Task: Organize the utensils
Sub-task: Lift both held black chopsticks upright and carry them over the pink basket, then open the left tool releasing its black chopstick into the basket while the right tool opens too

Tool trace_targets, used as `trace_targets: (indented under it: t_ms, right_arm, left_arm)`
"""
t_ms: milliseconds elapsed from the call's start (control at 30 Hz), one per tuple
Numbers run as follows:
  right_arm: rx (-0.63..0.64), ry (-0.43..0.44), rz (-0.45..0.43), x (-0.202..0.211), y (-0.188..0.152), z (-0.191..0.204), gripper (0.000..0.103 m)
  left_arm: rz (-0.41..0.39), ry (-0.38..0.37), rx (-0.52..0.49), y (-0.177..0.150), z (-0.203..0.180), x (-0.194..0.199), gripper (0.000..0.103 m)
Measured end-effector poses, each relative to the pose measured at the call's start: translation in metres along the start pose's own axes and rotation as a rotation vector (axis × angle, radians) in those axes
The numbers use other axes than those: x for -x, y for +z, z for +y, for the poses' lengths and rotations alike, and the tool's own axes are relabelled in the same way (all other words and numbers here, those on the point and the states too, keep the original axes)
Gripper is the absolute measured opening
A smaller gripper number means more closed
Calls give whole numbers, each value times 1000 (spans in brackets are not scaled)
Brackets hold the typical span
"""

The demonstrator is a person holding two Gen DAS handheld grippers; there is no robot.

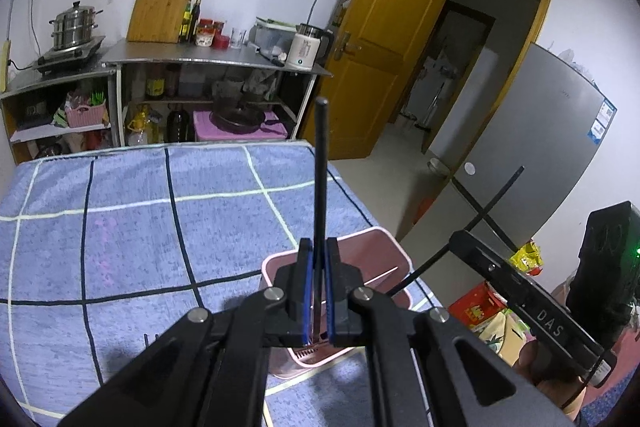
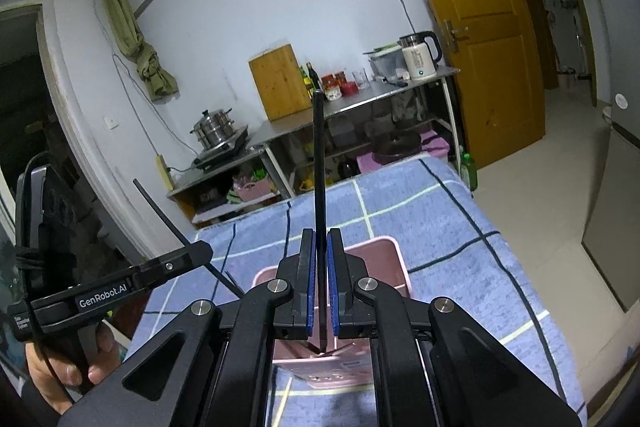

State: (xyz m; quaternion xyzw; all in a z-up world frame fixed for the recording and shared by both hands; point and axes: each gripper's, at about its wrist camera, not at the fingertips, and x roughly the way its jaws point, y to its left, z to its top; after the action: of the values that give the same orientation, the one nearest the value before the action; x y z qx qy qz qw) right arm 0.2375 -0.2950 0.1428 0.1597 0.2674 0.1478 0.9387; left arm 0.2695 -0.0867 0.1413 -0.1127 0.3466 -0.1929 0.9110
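Note:
A pink utensil holder [image 1: 372, 251] stands near the right edge of a table under a blue checked cloth [image 1: 120, 227]. My left gripper [image 1: 319, 247] is shut on a black chopstick [image 1: 321, 167] that points up, its lower end over the holder. My right gripper [image 2: 321, 239] is shut on another black chopstick [image 2: 319, 163], also upright, with its tip down in the same holder [image 2: 380, 259]. The right gripper with its chopstick [image 1: 472, 223] shows in the left wrist view. The left gripper with its chopstick [image 2: 172, 223] shows at the left of the right wrist view.
Metal kitchen racks [image 1: 208, 57] with a steamer pot [image 1: 74, 25], cutting board [image 1: 162, 7], bottles and a kettle [image 1: 306, 47] stand behind the table. A yellow door [image 1: 384, 39] and a grey fridge [image 1: 532, 143] are to the right. Bags [image 1: 492, 307] lie on the floor.

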Motion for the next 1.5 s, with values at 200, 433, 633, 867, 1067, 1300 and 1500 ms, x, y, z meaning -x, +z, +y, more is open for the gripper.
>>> trace_targets:
  t_ms: [200,433,633,867,1067,1300,1500]
  right_arm:
    - [0,-13,43,-19,-10,-6,5]
    - [-1,-19,86,-35,-21,-10,5]
    - [4,-25,119,-46,-31,-10,6]
    - [-6,-28,131,-50,-38,-11,6]
    - [-15,-36,147,-49,-36,-12,6]
    - [-12,-57,122,-35,-34,-12,10]
    - [6,-74,98,-21,-34,-9,11]
  left_arm:
    - [27,17,-11,-9,3,-18,6]
    - [58,24,-9,-18,6,-30,6]
    - [77,23,-10,-24,7,-34,6]
    - [93,20,-17,-29,6,-36,6]
    - [103,-2,-16,-29,5,-33,14]
    - [84,-14,-43,-33,-4,-22,47]
    - [66,-26,-57,-36,-9,-9,47]
